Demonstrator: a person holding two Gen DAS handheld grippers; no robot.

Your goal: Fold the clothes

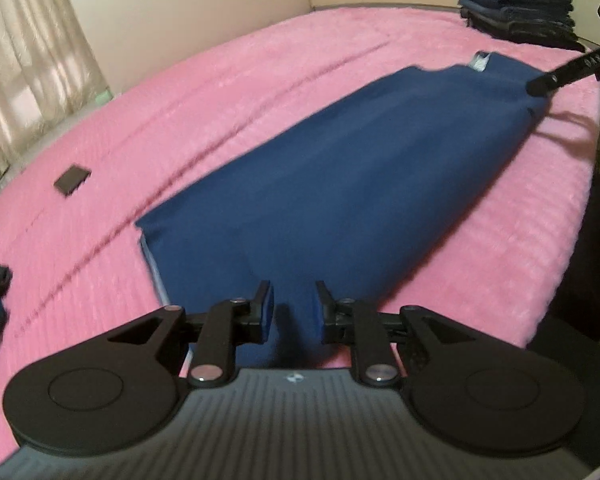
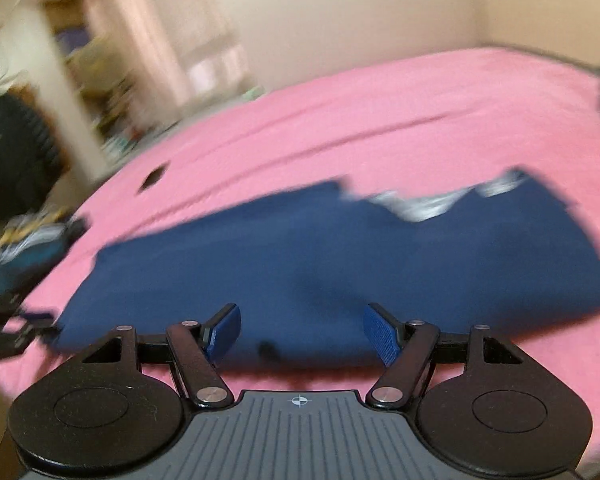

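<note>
- On the bed [image 1: 260, 92], which is covered with a pink ribbed blanket, a navy garment [image 1: 340, 184] lies folded into a long, narrow strip running from the near edge toward the far right corner.
- Left gripper [image 1: 294, 312]: positioned at the near end of the garment; its jaws stand a narrow gap apart, with a ridge of navy cloth rising between the blue pads. Whether the pads actually pinch the cloth cannot be told.
- Right gripper [image 2: 302, 330]: seen in its own view hovering over the long edge of the garment [image 2: 320, 264], jaws spread wide and holding nothing; the blue ribbed pads face each other with cloth visible below them.
- In the left wrist view, one black finger of the right gripper [image 1: 556, 76] reaches in from the right margin, its tip at the far right corner of the garment.
- Pale grey lining or a label [image 2: 432, 204] shows along the far edge of the garment, near its collar end.
- Stack of folded dark clothes [image 1: 518, 4]: rests at the far right corner of the bed, well apart from the garment.
- Small flat black rectangular object [image 1: 71, 179]: lies on the blanket to the left of the garment, apart from it.
- Curtain [image 1: 32, 52]: hangs beyond the left side of the bed.
- The right wrist view is motion-blurred; details of the room at its left side cannot be made out.
</note>
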